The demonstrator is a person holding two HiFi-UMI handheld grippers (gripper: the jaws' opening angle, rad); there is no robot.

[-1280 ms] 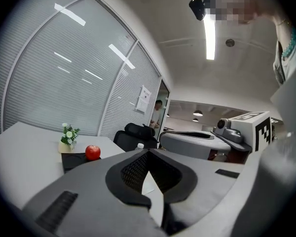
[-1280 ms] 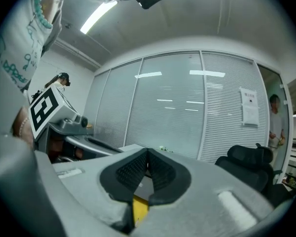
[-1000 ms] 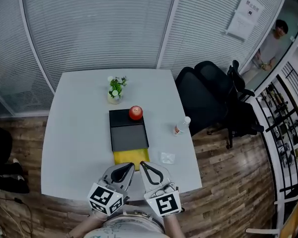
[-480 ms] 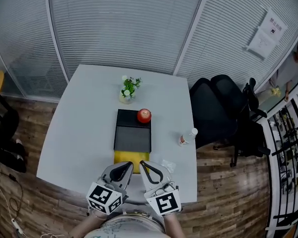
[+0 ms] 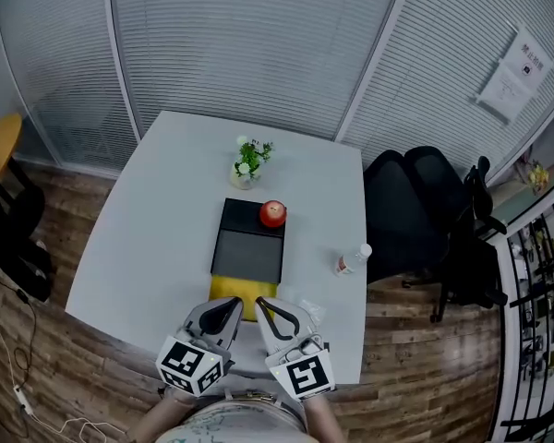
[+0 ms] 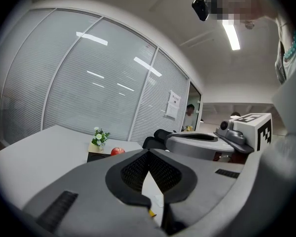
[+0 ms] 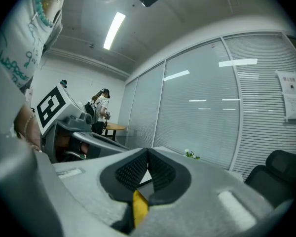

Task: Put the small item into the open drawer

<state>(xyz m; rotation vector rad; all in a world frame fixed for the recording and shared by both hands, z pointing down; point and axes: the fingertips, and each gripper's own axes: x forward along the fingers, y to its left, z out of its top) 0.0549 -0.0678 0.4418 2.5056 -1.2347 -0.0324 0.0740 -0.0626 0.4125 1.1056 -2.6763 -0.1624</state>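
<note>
The black drawer box point(image 5: 249, 245) lies mid-table, its yellow open drawer point(image 5: 232, 290) pulled toward me. A red apple point(image 5: 273, 213) sits on the box's far end. A small pale item point(image 5: 311, 309) lies on the white table point(image 5: 148, 220), right of the drawer. My left gripper point(image 5: 236, 305) and right gripper point(image 5: 260, 305) hover side by side over the table's near edge, just short of the drawer, both shut with nothing held. In the left gripper view the left gripper point(image 6: 148, 153) has its tips together, with the apple point(image 6: 117, 151) beyond. In the right gripper view the right gripper point(image 7: 148, 152) is shut too, and the yellow drawer point(image 7: 139, 209) shows through the gap.
A small flower pot point(image 5: 249, 161) stands behind the box. A small bottle point(image 5: 353, 258) stands near the table's right edge. Black office chairs point(image 5: 425, 210) sit to the right, and a yellow round table point(image 5: 0, 141) is at far left. Glass walls with blinds close off the back.
The head view has swung, so the table and walls sit differently in frame and the person at the doorway is out of that view. Both grippers stay shut in the same place.
</note>
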